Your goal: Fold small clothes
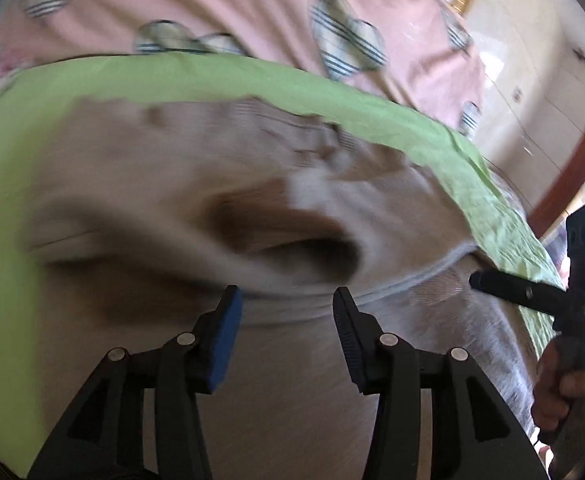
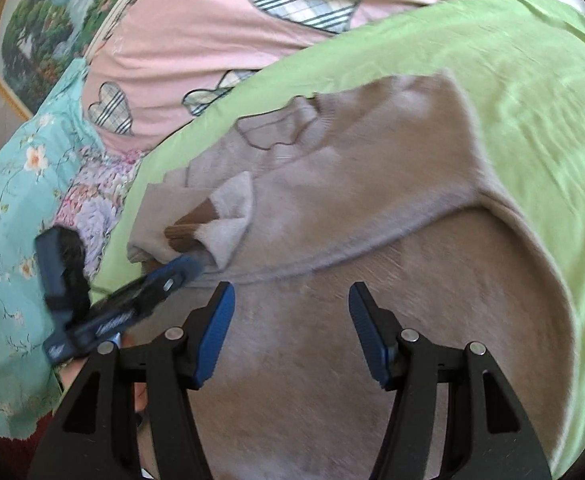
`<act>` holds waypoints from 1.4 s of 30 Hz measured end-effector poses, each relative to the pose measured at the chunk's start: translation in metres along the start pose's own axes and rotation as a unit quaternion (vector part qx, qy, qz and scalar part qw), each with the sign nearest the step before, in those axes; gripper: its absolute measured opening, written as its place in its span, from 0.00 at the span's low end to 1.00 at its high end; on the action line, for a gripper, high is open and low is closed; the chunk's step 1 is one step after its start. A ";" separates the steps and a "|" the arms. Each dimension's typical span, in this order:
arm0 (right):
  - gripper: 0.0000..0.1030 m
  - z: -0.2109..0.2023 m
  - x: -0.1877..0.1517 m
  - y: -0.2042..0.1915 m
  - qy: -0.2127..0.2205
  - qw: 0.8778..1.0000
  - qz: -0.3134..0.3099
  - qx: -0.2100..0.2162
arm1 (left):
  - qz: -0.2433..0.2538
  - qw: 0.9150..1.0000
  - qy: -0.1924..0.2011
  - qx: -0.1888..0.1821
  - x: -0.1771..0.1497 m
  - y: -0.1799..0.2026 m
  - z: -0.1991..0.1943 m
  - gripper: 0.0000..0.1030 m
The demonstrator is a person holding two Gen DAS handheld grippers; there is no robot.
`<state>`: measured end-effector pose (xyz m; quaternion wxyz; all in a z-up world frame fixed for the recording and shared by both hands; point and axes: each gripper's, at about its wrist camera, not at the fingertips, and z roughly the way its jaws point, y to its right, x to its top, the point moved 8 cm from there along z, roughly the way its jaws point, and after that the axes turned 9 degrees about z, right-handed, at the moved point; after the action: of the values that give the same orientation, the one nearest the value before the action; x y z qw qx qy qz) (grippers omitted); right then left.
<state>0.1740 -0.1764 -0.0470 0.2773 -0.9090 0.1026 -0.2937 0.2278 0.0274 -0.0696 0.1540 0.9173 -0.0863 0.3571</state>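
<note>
Pink heart-print bedsheet (image 2: pixel 196 60) under a lime green sheet (image 2: pixel 532 100) spread on the bed. Beige sweater (image 2: pixel 372 184) lies flat on the green sheet, one sleeve folded in across the chest, brown-and-cream cuff (image 2: pixel 216 216) on top. Left tongs (image 1: pixel 288 300) about half open over the sweater, nothing between the pads. Right tongs (image 2: pixel 292 296) likewise parted, empty, hovering over the lower body of the sweater.

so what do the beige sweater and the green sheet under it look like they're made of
Beige sweater: likely a soft knit, wool or a blend; matte, fuzzy surface, ribbed brown and cream cuff. Green sheet: thin woven cloth, maybe satin-like; smooth, with a slight sheen and fine creases.
</note>
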 end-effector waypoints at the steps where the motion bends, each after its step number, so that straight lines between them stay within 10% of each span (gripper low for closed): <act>1: 0.60 0.007 0.001 -0.008 -0.002 1.000 -0.012 0.003 | -0.015 1.000 0.008 0.017 -0.002 -0.017 -0.011 0.46; 7: 0.60 0.056 0.009 -0.067 -0.011 0.992 -0.126 -0.009 | -0.093 0.989 -0.016 0.118 -0.019 -0.115 -0.028 0.45; 14: 0.51 0.128 0.000 -0.106 -0.020 0.943 -0.306 -0.126 | -0.109 0.983 -0.019 0.147 -0.009 -0.146 -0.013 0.45; 17: 0.07 0.131 0.015 -0.090 -0.025 0.966 -0.232 -0.110 | -0.110 0.980 -0.018 0.166 -0.002 -0.145 -0.006 0.45; 22: 0.07 0.058 0.052 -0.038 0.056 0.996 -0.044 -0.045 | -0.104 0.977 -0.012 0.188 0.002 -0.141 -0.001 0.46; 29: 0.06 0.035 0.054 0.042 0.065 0.996 0.052 -0.039 | -0.123 0.975 -0.002 0.183 -0.003 -0.137 -0.007 0.48; 42: 0.14 0.043 0.049 0.060 0.040 0.990 0.138 -0.001 | -0.211 0.962 0.046 0.168 -0.012 -0.156 -0.028 0.48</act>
<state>0.2380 -0.2236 -0.0864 0.3101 -0.8740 0.2384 -0.2882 0.2435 0.1833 -0.0926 0.0730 0.9097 0.1779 0.3680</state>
